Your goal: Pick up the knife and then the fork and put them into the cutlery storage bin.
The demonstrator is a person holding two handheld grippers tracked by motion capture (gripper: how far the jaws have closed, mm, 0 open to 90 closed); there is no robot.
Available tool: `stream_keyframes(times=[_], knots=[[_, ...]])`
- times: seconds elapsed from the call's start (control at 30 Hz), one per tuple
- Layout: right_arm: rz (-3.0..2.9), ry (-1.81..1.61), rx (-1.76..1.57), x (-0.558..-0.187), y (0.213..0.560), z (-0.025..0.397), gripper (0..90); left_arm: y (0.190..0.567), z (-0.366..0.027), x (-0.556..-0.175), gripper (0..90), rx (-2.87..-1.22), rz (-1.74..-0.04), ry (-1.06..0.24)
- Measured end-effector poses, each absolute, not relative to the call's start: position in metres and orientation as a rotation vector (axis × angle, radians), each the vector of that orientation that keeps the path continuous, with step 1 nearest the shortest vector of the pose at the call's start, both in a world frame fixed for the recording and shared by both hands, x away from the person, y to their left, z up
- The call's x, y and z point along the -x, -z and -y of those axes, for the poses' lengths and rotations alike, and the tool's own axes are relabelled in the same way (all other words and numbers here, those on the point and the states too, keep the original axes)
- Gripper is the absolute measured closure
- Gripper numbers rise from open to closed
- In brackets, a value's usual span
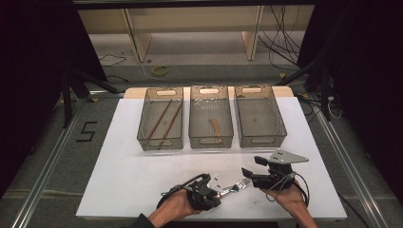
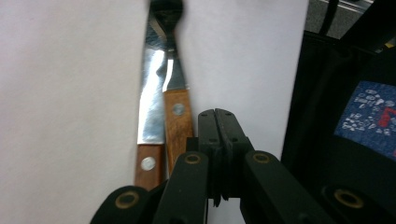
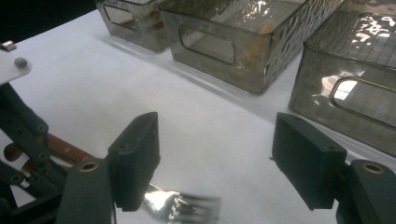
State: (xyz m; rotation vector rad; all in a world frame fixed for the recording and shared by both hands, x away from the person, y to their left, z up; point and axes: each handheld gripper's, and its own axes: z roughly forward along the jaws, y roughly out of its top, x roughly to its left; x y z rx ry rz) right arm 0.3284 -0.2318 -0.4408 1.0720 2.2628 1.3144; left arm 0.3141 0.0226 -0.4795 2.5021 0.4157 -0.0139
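Observation:
A knife (image 2: 150, 112) and a fork (image 2: 177, 119), both with wooden handles and steel ends, lie side by side on the white table (image 1: 142, 166); from above they show as a shiny streak (image 1: 235, 187) between the two hands. My left gripper (image 2: 218, 128) is shut with nothing between its jaws, just to the right of the fork handle, and sits low at the front (image 1: 217, 191). My right gripper (image 3: 222, 156) is open, jaws spread wide over the fork tines (image 3: 191, 205), at the front right (image 1: 254, 167).
Three smoky clear bins stand in a row at the back: the left bin (image 1: 160, 142) holds two brown chopsticks (image 1: 161, 121), the middle bin (image 1: 210, 141) a tan stick-like item (image 1: 216, 127), the right bin (image 1: 260, 140) looks bare. The table's front edge is close to both hands.

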Motion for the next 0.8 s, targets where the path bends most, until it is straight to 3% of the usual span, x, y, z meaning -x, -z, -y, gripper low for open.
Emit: stream_keyframes(times=[0.8], knots=[[-2.263,-1.316,-1.073,-0.328,0.441,0.232,32.8,0.479,-0.040,-0.331,86.5,-2.497,-0.481,-0.082]])
